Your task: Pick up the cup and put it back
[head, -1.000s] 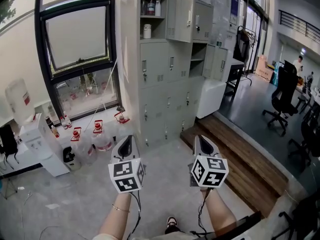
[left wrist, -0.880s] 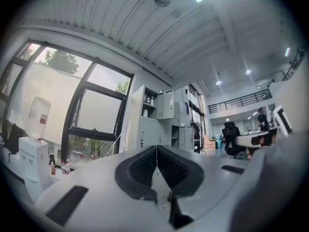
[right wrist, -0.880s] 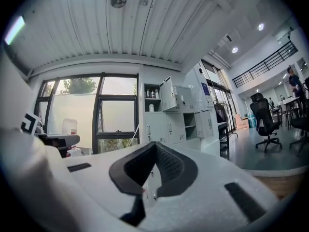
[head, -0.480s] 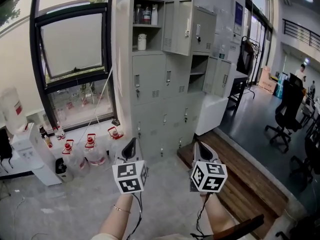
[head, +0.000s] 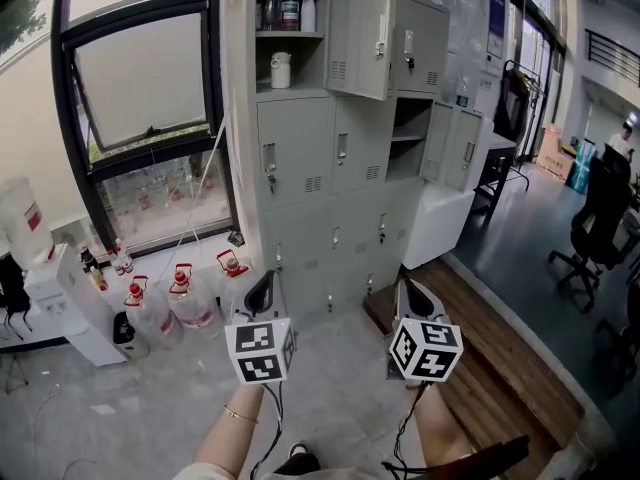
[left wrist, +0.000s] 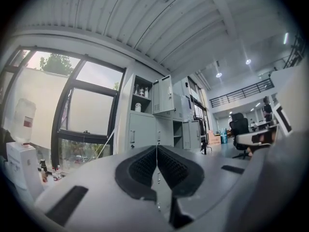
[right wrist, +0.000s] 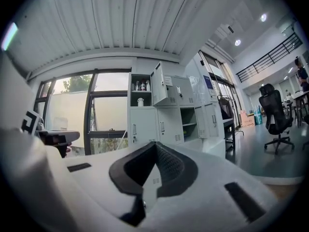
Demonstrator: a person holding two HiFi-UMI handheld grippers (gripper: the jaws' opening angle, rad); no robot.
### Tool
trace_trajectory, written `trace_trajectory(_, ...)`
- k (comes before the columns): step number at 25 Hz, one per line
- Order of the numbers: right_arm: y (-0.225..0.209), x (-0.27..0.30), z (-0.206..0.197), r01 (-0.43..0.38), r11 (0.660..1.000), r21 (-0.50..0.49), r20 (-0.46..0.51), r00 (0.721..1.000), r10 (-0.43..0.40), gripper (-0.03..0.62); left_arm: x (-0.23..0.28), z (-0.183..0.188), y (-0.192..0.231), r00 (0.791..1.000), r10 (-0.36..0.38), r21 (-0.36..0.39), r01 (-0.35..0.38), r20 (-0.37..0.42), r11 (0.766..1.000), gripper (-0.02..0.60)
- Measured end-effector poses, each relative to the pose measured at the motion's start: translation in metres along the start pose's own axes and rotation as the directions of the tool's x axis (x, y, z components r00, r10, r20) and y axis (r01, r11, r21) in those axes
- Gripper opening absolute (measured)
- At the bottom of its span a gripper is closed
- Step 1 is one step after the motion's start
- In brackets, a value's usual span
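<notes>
Nearest, the left gripper and right gripper both have their jaws closed on nothing. Far off at twelve o'clock, the white handled cup sits untouched in the tall grey metal locker's open upper compartment. I judge that both pickup and return remain.
</notes>
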State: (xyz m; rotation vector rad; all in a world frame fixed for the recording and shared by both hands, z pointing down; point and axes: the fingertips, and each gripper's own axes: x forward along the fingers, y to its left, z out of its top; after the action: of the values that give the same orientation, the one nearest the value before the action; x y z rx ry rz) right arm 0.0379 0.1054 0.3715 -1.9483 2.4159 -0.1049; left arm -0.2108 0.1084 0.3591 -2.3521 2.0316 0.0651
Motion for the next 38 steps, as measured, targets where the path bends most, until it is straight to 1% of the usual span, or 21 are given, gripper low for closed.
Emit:
trace_trajectory(4, -0.008, 0.022, -0.013, -0.008, 1.0, 0.018, -0.02, 1.0, 0.009, -0.008, 0.024, -0.009, -0.003, 1.0, -0.001, -0.008, 0.001, -0.013, 1.0, 0.009)
trace_trajectory(7, -0.014, 0.04, -0.02, -0.011, 1.0, 0.01, -0.028, 1.0, 0.011, -0.008, 0.043, -0.017, -0.003, 1.0, -0.003, -0.024, 0.003, -0.015, 1.0, 0.009)
trace_trajectory(12, -0.024, 0.082, -0.018, -0.017, 1.0, 0.005, -0.018, 1.0, 0.017, -0.008, 0.086, -0.025, 0.001, 1.0, 0.0, -0.04, 0.0, -0.008, 0.999, 0.009)
trace_trajectory(16, -0.032, 0.13, -0.015, -0.03, 1.0, 0.001, -0.009, 1.0, 0.03, -0.008, 0.134, -0.028, 0.01, 1.0, 0.014, -0.056, -0.014, 0.004, 0.998, 0.009)
trace_trajectory(20, -0.041, 0.188, -0.013, -0.045, 0.999, 0.003, -0.021, 0.999, 0.045, -0.008, 0.192, -0.032, 0.019, 1.0, 0.022, -0.069, -0.023, -0.01, 0.997, 0.009)
trace_trajectory(26, -0.047, 0.273, 0.011, -0.074, 0.997, -0.022, 0.01, 0.997, 0.075, -0.008, 0.271, -0.018, 0.037, 0.999, 0.041, -0.066, -0.039, 0.024, 0.997, 0.009)
trace_trajectory(30, -0.041, 0.318, 0.018, -0.101, 0.994, -0.032, 0.02, 0.995, 0.101, -0.008, 0.307, -0.017, 0.054, 0.998, 0.061, -0.068, -0.059, 0.032, 0.996, 0.009)
trace_trajectory(38, -0.035, 0.383, 0.013, -0.14, 0.99, -0.032, -0.008, 0.99, 0.14, -0.008, 0.355, -0.03, 0.083, 0.994, 0.105, -0.062, -0.105, -0.008, 0.993, 0.009)
